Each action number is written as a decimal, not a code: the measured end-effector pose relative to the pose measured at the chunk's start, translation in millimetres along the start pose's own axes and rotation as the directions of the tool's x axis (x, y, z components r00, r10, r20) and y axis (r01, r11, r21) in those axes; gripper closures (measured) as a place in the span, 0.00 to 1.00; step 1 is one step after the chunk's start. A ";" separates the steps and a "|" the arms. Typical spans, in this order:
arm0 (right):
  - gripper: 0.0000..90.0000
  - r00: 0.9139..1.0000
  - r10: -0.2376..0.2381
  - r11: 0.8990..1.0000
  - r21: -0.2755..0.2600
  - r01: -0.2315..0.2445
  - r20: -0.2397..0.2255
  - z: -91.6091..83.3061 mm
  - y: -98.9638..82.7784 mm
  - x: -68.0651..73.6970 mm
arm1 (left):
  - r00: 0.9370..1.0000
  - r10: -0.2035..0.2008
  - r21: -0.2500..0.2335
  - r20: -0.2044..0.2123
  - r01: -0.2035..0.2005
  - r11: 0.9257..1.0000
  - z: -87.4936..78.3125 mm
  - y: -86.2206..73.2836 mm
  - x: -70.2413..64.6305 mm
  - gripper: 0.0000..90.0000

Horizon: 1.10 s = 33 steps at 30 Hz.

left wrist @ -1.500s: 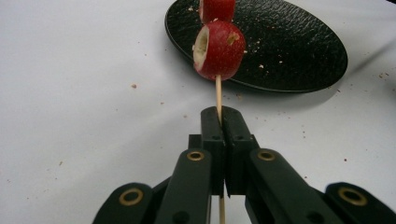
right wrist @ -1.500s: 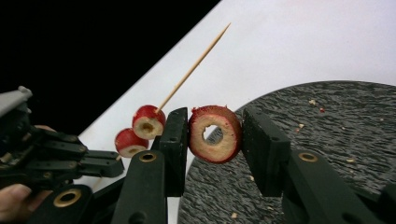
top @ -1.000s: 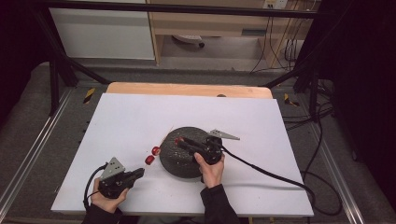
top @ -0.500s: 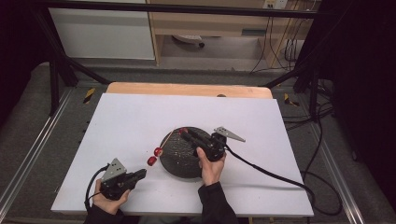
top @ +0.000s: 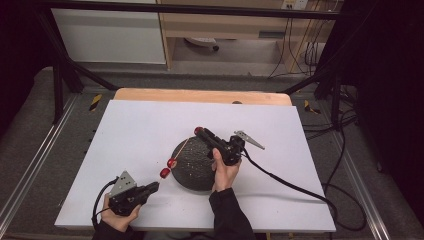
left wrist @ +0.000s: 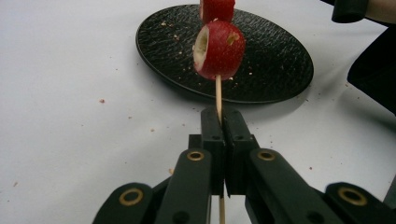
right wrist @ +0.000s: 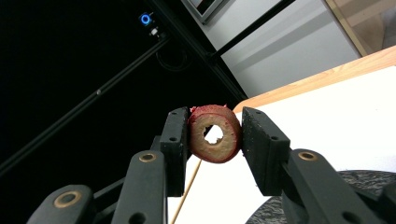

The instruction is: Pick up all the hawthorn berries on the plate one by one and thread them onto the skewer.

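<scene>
White table (top: 125, 135) with a black plate (top: 192, 172) near the middle. Left gripper (left wrist: 219, 122) is pinched tight on a skewer (left wrist: 218, 93) carrying two red fruit pieces (left wrist: 219, 50) just off the plate's edge. Right gripper (right wrist: 215, 135) is clamped on a red ring slice (right wrist: 214, 134), held up above the plate's far side.

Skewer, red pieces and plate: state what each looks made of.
Skewer: thin pale stick, likely bamboo or wood. Red pieces: fruit-like, red skin, pale cored flesh, crumbs shed; real or fake is unclear. Ring slice looks the same. Plate: matte black, pebbled surface, maybe stoneware or melamine.
</scene>
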State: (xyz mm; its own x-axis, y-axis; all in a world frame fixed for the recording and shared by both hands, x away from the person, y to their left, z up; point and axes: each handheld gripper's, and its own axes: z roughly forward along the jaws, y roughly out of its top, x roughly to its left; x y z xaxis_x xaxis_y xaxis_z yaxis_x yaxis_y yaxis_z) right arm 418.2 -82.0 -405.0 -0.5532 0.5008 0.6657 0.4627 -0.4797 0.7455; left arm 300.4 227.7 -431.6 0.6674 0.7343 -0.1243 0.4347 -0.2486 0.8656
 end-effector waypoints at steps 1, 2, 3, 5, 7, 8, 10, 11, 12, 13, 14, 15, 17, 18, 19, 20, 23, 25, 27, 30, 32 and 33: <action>0.70 1.000 0.007 1.000 -0.006 -0.007 0.000 0.9 -0.5 -1.1 | 1.000 0.000 0.000 0.002 0.000 1.000 0.2 0.0 -0.5 0.98; 0.70 1.000 0.009 1.000 -0.009 -0.009 0.000 1.4 -0.8 -1.6 | 1.000 0.002 0.000 0.003 -0.002 1.000 0.5 0.0 -1.2 0.98; 0.70 1.000 0.017 1.000 -0.011 -0.017 0.002 2.0 -1.2 -2.3 | 1.000 0.003 -0.002 0.004 -0.003 1.000 0.6 0.0 -1.6 0.98; 0.70 0.999 0.033 0.999 -0.016 -0.033 -0.002 2.9 -2.1 -3.1 | 1.000 0.002 -0.001 0.006 -0.002 1.000 1.2 0.0 -2.3 0.98; 0.70 0.999 0.045 0.999 -0.019 -0.045 -0.006 4.3 -3.5 -4.6 | 1.000 -0.001 -0.001 0.005 0.001 1.000 2.1 -0.2 -2.6 0.98; 0.70 0.999 0.051 0.998 -0.027 -0.051 -0.005 5.1 -4.8 -5.4 | 1.000 0.001 0.000 0.005 -0.001 1.000 2.5 -0.2 -2.8 0.98; 0.70 0.998 0.063 0.997 -0.038 -0.064 -0.007 6.3 -6.9 -6.2 | 1.000 0.001 0.001 0.007 -0.001 1.000 3.2 -0.3 -3.7 0.98; 0.70 0.998 0.062 0.997 -0.044 -0.062 -0.007 6.9 -7.9 -7.0 | 1.000 0.002 0.000 0.007 -0.002 1.000 3.5 -0.3 -4.1 0.98; 0.70 0.998 0.067 0.997 -0.049 -0.067 -0.009 7.4 -8.8 -7.4 | 1.000 0.002 0.000 0.008 -0.002 1.000 3.6 -0.3 -4.3 0.98; 0.70 0.997 0.071 0.996 -0.053 -0.071 -0.008 7.8 -9.5 -7.6 | 1.000 0.001 0.000 0.008 -0.001 1.000 3.7 -0.2 -4.4 0.98; 0.70 0.997 0.072 0.996 -0.057 -0.073 -0.009 8.0 -10.1 -8.0 | 1.000 0.000 0.000 0.009 0.000 1.000 3.8 -0.2 -4.4 0.98; 0.70 0.997 0.076 0.995 -0.058 -0.077 -0.009 8.3 -10.5 -8.2 | 1.000 0.000 0.000 0.010 0.000 1.000 3.9 -0.2 -4.4 0.98; 0.70 0.997 0.076 0.995 -0.066 -0.077 -0.014 8.6 -11.0 -8.6 | 1.000 -0.001 0.001 0.009 0.001 1.000 4.0 -0.2 -4.4 0.98; 0.70 0.997 0.077 0.995 -0.068 -0.078 -0.015 8.6 -11.1 -8.4 | 1.000 -0.001 0.001 0.010 0.001 1.000 4.1 -0.2 -4.4 0.98; 0.70 0.997 0.080 0.994 -0.069 -0.081 -0.016 8.5 -11.2 -8.3 | 1.000 -0.001 0.002 0.010 0.001 1.000 4.3 -0.2 -4.4 0.98; 0.70 0.997 0.081 0.994 -0.070 -0.082 -0.018 8.6 -11.4 -8.2 | 1.000 0.000 0.003 0.011 0.000 1.000 4.4 -0.2 -4.5 0.98; 0.70 0.996 0.085 0.994 -0.071 -0.086 -0.024 9.0 -12.3 -8.3 | 1.000 0.000 0.002 0.011 0.000 1.000 4.7 -0.2 -4.9 0.98; 0.70 0.996 0.088 0.994 -0.068 -0.089 -0.026 9.1 -12.9 -8.2 | 1.000 0.000 0.002 0.011 0.000 1.000 4.7 -0.2 -4.8 0.98; 0.70 0.996 0.089 0.993 -0.069 -0.091 -0.027 9.2 -13.6 -7.9 | 1.000 -0.002 0.003 0.011 0.002 1.000 4.8 -0.2 -4.7 0.98; 0.70 0.995 0.092 0.993 -0.068 -0.094 -0.030 9.6 -14.4 -7.7 | 1.000 -0.002 0.004 0.012 0.002 1.000 5.1 -0.3 -5.0 0.98; 0.70 0.995 0.096 0.993 -0.067 -0.098 -0.035 10.3 -14.9 -7.0 | 1.000 -0.003 0.003 0.012 0.003 1.000 5.3 -0.3 -5.1 0.98; 0.70 0.995 0.097 0.993 -0.066 -0.099 -0.038 10.5 -15.2 -6.6 | 1.000 -0.002 0.002 0.012 0.002 1.000 5.2 -0.2 -5.1 0.98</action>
State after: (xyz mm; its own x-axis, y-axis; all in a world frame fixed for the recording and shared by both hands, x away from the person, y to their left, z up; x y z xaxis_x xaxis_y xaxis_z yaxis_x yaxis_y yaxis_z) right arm 422.1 -70.5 -420.3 -0.5316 0.4246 0.7329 0.4684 -0.5736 0.6720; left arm 300.1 220.7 -433.7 0.6735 0.7272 -0.1322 0.4373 -0.2478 0.8645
